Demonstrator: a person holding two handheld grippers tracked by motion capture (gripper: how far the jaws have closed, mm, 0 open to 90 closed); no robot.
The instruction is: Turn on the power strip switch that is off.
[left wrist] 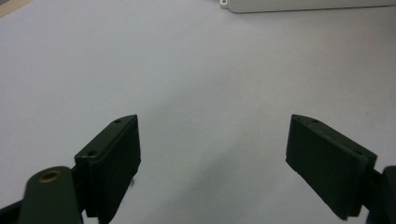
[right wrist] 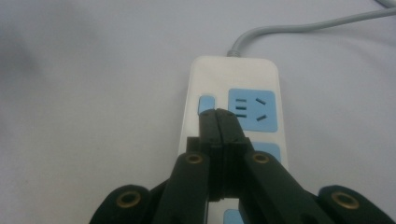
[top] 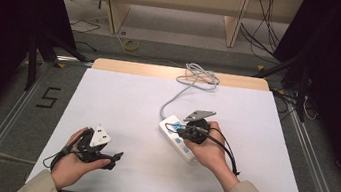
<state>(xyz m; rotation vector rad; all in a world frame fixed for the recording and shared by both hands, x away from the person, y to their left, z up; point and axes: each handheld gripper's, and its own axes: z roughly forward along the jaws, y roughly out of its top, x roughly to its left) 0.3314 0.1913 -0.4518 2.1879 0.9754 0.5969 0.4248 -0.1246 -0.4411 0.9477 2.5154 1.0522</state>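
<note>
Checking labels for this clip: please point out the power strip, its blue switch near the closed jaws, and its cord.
power strip (right wrist: 233, 77), right gripper view, bare white top near the cord end.
blue switch (right wrist: 206, 103), right gripper view, its face.
cord (top: 173, 98), high view, mid-length on the table.

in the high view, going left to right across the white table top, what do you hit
left gripper with jaws open, held in the left hand → white power strip with blue sockets → right gripper shut, tips down on the strip, held in the right hand
</note>
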